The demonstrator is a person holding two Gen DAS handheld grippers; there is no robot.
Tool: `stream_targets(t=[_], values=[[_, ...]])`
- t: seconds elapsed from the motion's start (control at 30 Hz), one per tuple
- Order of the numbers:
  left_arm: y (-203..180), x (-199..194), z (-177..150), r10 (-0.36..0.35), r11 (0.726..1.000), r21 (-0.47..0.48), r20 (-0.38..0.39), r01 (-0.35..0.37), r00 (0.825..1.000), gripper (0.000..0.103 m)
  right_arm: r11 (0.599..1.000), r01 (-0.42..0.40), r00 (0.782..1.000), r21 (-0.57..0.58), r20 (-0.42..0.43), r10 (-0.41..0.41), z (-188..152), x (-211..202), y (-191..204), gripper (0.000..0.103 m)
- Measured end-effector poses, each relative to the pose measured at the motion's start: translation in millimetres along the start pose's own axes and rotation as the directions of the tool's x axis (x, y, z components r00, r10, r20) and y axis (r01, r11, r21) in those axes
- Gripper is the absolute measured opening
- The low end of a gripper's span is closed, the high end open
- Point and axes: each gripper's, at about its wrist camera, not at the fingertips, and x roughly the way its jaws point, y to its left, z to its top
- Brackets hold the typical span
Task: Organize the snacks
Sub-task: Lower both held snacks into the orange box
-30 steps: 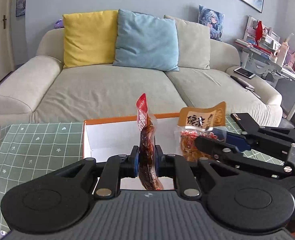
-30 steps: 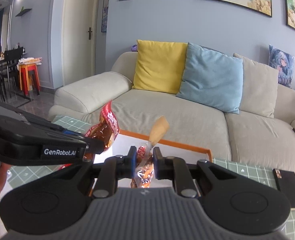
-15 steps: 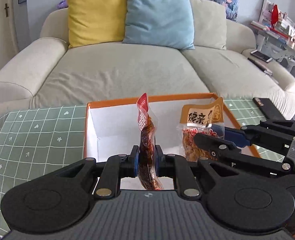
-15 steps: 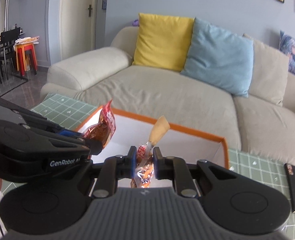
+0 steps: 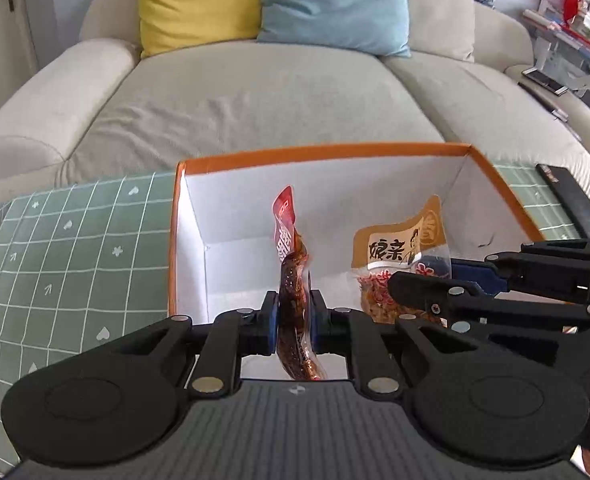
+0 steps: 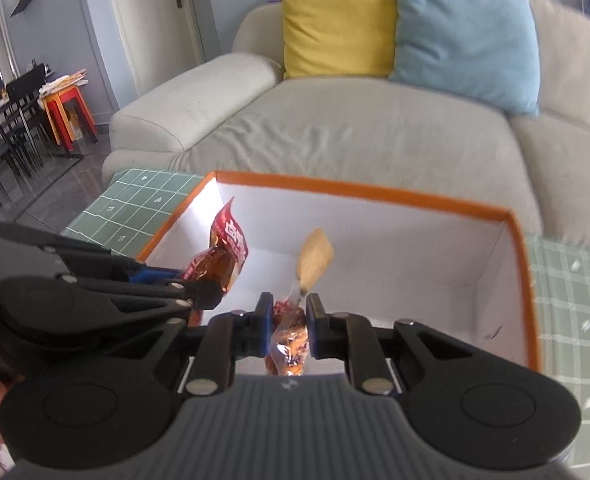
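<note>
Through my left wrist camera, my left gripper [image 5: 293, 322] is clamped on a red-topped snack packet [image 5: 291, 276] of dark, glossy food, which stands upright between the blue pads over the near edge of the orange-rimmed white box [image 5: 323, 151]. To its right, my right gripper [image 5: 405, 286] reaches in from the side, pinching a tan-labelled snack packet [image 5: 399, 246] that hangs above the box's white floor. The box sits on a green grid-patterned tablecloth [image 5: 75, 248], with a beige sofa [image 5: 255, 96] beyond, bearing a yellow cushion [image 5: 199, 4] and a blue cushion [image 5: 331, 4].

Through my right wrist camera, the right gripper's pads are pressed on the tan-labelled packet's clear lower part, its tan top leaning away over the box interior. My left gripper enters from the left, gripping the red-topped packet just inside the box's left wall.
</note>
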Motion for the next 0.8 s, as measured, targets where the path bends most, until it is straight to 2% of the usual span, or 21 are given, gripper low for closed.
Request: stream_targets(t=[0.13,0.3,0.7,0.8], values=[[3,7,-2,0.016,1.0,0.005,-0.027,-0.016,1.0,0.016,0.997,-0.05,0.998,0.052,-0.04,0.052,-3,14,-5,0.013],[2,12,-5,0.028,0.999,0.036,-0.04,-0.027,0.999,0.016,0.995,-0.066,0.995,0.08,-0.07,0.072,-6,25,-6,0.013],[-8,30,-11,0.067,0.992,0.114,-0.095,-0.056,0.993,0.016,0.985,-0.047,0.985,0.165,-0.154,0.073,-14,44,-19,0.014],[-10,32,-13,0.069,0.991,0.121,-0.106,-0.056,0.992,0.016,0.988,-0.026,0.983,0.151,-0.178,0.053,-14,49,-16,0.015]])
